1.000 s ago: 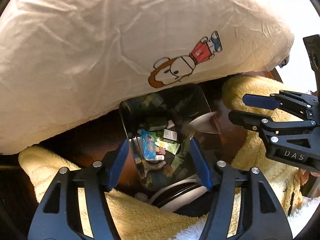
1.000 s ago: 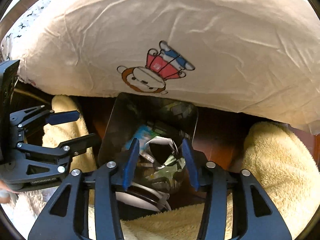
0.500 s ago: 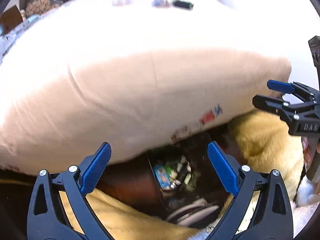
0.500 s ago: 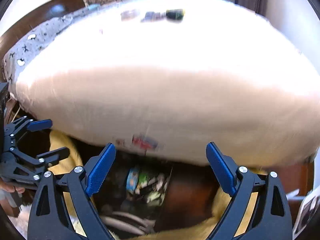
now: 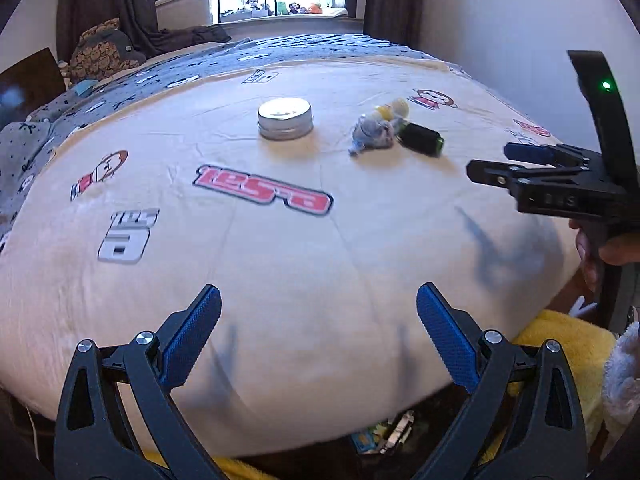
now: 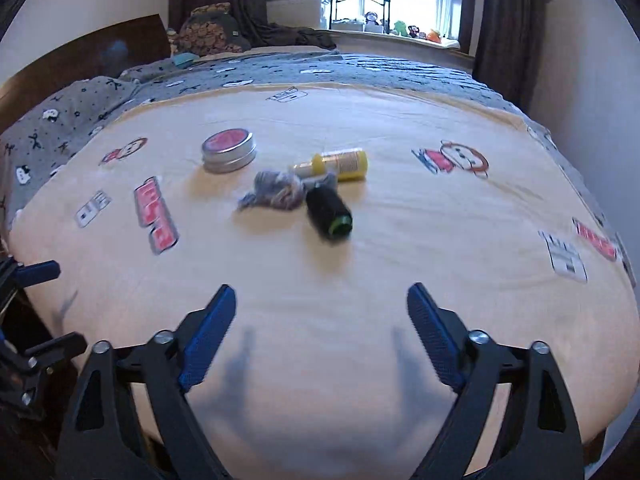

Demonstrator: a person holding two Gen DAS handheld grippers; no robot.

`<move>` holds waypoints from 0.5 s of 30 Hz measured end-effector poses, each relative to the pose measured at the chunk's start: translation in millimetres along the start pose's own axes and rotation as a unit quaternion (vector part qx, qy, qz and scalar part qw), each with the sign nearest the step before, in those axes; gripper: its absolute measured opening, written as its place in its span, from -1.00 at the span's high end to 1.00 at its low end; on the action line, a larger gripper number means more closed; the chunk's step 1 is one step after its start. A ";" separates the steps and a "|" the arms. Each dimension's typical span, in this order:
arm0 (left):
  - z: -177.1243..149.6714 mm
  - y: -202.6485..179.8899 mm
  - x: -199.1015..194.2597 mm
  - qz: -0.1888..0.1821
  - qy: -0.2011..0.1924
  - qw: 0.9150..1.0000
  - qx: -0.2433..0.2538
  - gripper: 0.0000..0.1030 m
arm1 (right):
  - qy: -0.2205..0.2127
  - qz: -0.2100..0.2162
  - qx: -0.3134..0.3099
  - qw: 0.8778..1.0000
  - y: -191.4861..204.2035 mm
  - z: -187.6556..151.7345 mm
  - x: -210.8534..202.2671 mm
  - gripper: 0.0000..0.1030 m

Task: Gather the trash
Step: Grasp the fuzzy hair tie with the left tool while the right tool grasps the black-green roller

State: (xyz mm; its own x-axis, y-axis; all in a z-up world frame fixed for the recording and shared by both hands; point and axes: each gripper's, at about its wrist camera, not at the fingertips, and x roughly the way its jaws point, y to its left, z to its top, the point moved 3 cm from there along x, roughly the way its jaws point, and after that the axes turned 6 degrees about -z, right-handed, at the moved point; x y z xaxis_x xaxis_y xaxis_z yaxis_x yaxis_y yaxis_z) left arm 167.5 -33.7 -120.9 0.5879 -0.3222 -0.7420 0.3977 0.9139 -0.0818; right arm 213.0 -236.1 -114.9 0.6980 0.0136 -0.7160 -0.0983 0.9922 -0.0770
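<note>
On the cream bedsheet lie a round silver tin [image 5: 285,118] [image 6: 229,151], a crumpled grey wad [image 5: 370,134] [image 6: 276,193], a yellow tube [image 5: 394,110] [image 6: 340,164] and a black cylinder with a green end [image 5: 421,139] [image 6: 329,211]. My left gripper [image 5: 319,330] is open and empty at the bed's near edge. My right gripper [image 6: 321,328] is open and empty, also above the near edge; it shows at the right of the left wrist view [image 5: 520,162]. A sliver of the trash bin's contents [image 5: 384,434] shows below the bed edge.
A yellow fluffy blanket [image 5: 560,344] lies on the floor at the right. A grey patterned duvet [image 6: 280,72] covers the far half of the bed. A dark wooden headboard [image 6: 80,64] stands at the left. A window sill with toys [image 6: 400,30] is behind.
Both grippers have risen from over the trash bin under the bed edge to above the bed, and both jaws have opened wide. The bed top with its objects has come into view.
</note>
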 end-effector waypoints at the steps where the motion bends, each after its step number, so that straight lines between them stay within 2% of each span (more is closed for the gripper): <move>1: 5.1 0.4 4.3 0.000 0.001 1.000 0.001 -0.81 | 0.004 0.000 -0.001 1.000 -0.8 5.9 6.3 -0.36; 8: 29.8 6.3 37.0 0.000 0.013 1.000 0.003 -0.81 | 0.033 -0.002 -0.016 0.999 -0.2 36.8 58.2 -0.08; 9: 33.1 6.6 42.2 0.000 0.015 1.000 0.002 -0.81 | 0.039 -0.002 -0.016 0.999 -0.1 38.3 65.3 -0.01; 12: 41.7 6.4 55.8 -0.001 0.019 1.000 -0.001 -0.81 | 0.051 0.004 -0.019 0.999 -0.1 36.4 79.0 0.38; 15: 52.9 3.2 66.6 -0.001 0.017 1.000 0.001 -0.81 | 0.043 0.014 -0.010 0.999 -4.3 34.8 74.5 0.42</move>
State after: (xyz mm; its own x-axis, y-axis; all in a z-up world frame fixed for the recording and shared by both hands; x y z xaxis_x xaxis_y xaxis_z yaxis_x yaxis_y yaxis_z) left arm 245.1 -65.3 -135.4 0.5630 -0.3157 -0.7638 0.4001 0.9127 -0.0823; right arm 290.1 -235.0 -143.8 0.6313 0.0301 -0.7750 -0.1322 0.9888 -0.0693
